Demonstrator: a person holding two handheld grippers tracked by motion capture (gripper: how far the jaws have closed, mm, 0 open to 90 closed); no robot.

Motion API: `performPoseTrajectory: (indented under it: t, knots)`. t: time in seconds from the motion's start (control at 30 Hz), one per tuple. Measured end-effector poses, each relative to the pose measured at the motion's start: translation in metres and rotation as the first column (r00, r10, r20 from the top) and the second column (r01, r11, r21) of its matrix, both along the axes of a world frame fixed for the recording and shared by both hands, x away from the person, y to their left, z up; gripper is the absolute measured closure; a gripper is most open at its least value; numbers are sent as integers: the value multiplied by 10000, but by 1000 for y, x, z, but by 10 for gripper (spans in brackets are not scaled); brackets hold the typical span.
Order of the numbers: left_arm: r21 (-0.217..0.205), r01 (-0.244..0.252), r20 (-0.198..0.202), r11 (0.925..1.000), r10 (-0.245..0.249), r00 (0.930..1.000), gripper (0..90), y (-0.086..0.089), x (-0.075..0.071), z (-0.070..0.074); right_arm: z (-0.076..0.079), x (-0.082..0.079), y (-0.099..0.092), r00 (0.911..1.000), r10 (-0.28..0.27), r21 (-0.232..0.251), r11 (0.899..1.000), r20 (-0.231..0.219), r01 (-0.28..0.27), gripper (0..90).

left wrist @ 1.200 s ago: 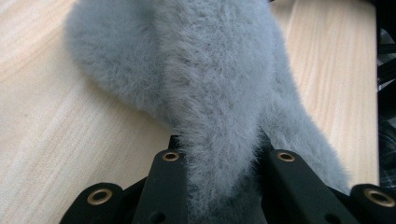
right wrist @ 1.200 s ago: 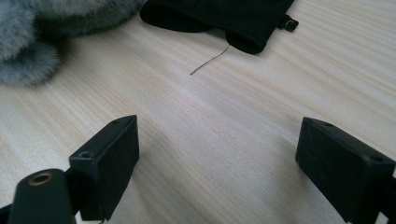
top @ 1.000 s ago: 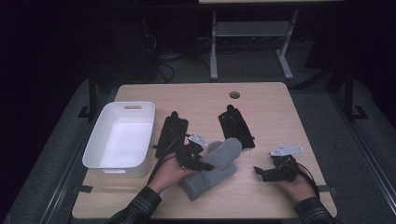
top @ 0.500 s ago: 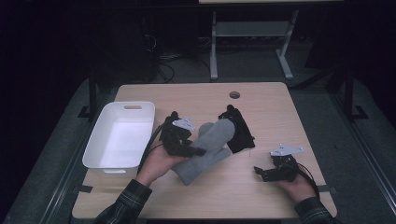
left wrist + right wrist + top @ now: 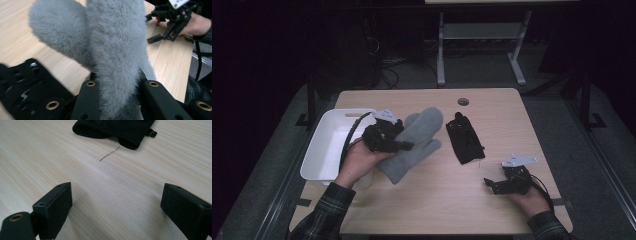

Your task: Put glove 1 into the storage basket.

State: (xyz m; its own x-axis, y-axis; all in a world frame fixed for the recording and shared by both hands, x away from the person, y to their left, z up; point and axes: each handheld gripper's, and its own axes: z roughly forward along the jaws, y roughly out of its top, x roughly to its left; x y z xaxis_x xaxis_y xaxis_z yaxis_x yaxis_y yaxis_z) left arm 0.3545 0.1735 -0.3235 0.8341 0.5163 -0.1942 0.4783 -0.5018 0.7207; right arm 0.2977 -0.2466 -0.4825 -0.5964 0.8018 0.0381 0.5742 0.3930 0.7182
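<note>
High view puts the left hand-held gripper (image 5: 398,144) above the bench (image 5: 492,210), its jaws clamped on the grey fleece mitten (image 5: 414,145), which hangs lifted off the wood with its long axis running from the cuff end near the person's side up and away toward the far right. The white tub (image 5: 319,150) sits just to the left of that hand, so the carrying hand is the nearer one and the mitten's way in lies sideways to the left, over the tub's near rim. Left gripper view confirms the hold: the mitten (image 5: 117,50) is squeezed between both black jaws. The right hand-held gripper (image 5: 492,184) rests low at the bench's near right, jaws spread wide with nothing between them, well apart from the tub; a black glove (image 5: 465,140) lies flat between the two hands.
</note>
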Motion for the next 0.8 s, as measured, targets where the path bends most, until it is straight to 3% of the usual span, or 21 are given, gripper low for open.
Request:
performPoseTrajectory:
  t: [0.3, 0.43, 0.53, 0.8]
  knots:
    - [-346, -1143, 35, 9928, 1145, 9934, 745, 56, 3, 7, 0, 0, 0, 10000, -38, -4, 10000, -1, 38, 101]
    - [-508, -1770, -12, 9829, 1772, 9842, 745, 86, 3, 9, 0, 0, 0, 10000, -70, -19, 10000, 4, 70, 101]
    - [-556, -2000, -53, 9782, 2000, 9798, 745, 97, 4, 9, 0, 0, 0, 10000, -76, -17, 10000, 6, 76, 101]
    - [-526, -2852, -367, 9570, 2835, 9583, 745, 142, 9, -1, 0, 0, 0, 10000, -90, -31, 10000, 13, 90, 101]
